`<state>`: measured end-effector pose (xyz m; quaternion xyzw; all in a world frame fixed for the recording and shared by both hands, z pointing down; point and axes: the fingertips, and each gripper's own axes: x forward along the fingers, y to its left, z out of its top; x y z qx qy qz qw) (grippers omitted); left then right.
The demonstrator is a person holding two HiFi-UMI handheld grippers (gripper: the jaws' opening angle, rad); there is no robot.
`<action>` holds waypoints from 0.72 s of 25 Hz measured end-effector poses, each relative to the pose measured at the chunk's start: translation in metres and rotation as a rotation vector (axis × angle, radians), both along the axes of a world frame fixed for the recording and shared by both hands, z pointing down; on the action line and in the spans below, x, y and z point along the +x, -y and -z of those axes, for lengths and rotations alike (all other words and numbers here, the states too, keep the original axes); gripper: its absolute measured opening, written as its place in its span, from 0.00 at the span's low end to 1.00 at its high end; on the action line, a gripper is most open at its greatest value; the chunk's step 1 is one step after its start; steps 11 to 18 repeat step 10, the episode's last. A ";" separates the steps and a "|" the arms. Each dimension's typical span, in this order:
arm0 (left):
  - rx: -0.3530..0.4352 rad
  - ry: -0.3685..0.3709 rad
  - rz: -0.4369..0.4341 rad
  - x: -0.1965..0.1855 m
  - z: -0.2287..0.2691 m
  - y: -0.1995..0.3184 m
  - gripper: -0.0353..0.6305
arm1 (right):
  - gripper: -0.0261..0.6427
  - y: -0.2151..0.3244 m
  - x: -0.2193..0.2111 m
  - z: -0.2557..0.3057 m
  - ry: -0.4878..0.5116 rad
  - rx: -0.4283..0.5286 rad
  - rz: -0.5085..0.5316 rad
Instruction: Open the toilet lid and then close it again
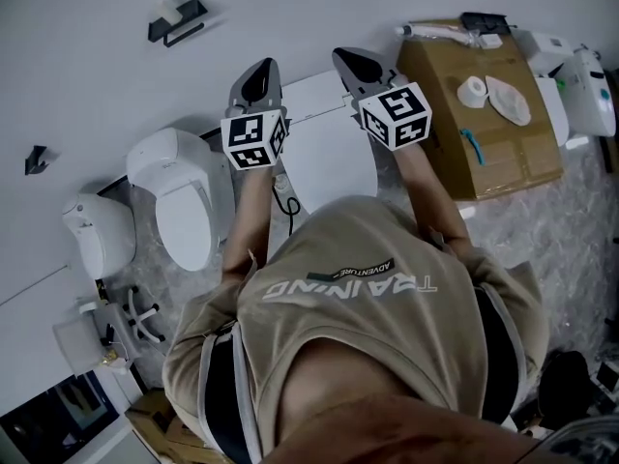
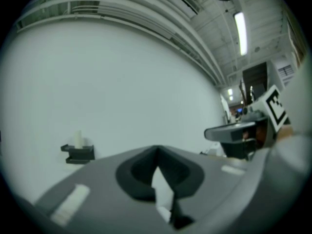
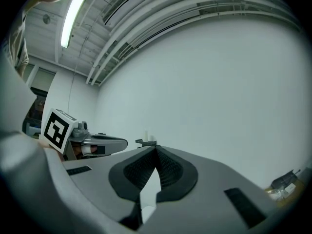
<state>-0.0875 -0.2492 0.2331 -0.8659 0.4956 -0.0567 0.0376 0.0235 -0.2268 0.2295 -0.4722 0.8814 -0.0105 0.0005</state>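
The white toilet (image 1: 324, 158) stands straight ahead of me against the wall, its lid lying flat and down as far as I can tell; my arms and chest hide its front. My left gripper (image 1: 259, 73) is held up over the toilet's left side and my right gripper (image 1: 350, 63) over its right side, both pointing at the white wall. Each is shut with nothing between its jaws. The left gripper (image 2: 157, 154) and right gripper (image 3: 156, 150) views show only wall beyond the jaw tips; no toilet shows there.
A second toilet (image 1: 184, 196) with an open seat and a third fixture (image 1: 97, 235) stand to the left. A cardboard box (image 1: 503, 148) with a tape roll (image 1: 472, 90) sits at the right. A small black shelf (image 1: 176, 19) hangs on the wall.
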 end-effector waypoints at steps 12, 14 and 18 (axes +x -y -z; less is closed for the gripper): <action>-0.007 0.007 -0.037 0.001 -0.007 -0.008 0.06 | 0.06 -0.008 -0.012 -0.006 -0.007 -0.022 0.009; -0.007 0.007 -0.037 0.001 -0.007 -0.008 0.06 | 0.06 -0.008 -0.012 -0.006 -0.007 -0.022 0.009; -0.007 0.007 -0.037 0.001 -0.007 -0.008 0.06 | 0.06 -0.008 -0.012 -0.006 -0.007 -0.022 0.009</action>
